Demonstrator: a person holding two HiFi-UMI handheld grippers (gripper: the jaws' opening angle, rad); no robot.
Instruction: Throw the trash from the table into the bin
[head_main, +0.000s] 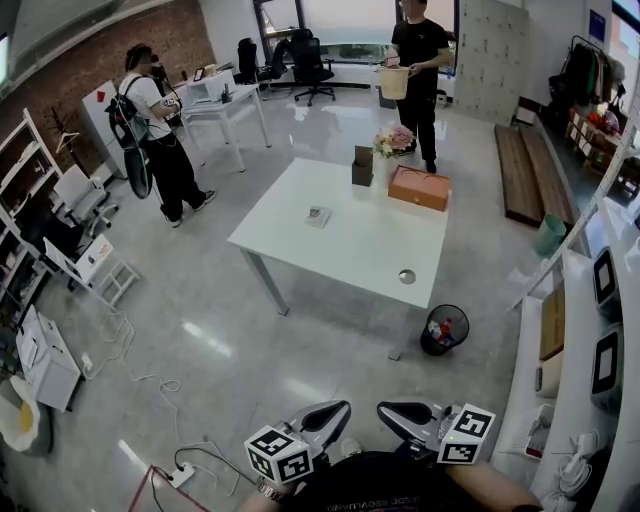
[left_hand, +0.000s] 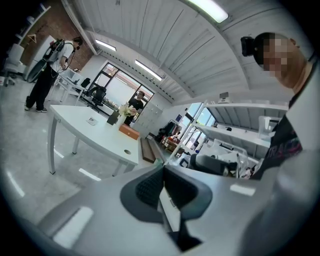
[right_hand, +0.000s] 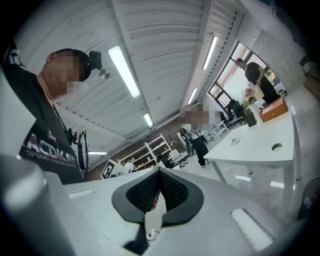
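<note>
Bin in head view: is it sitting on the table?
No, the bin stands on the floor beside the near right corner of the white table.

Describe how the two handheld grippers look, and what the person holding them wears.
Left gripper and right gripper match: pale grey shells tapering to two jaws lined with dark, textured pads. Each carries a white cube printed with black square markers. The person wears a black shirt with pale lettering.
</note>
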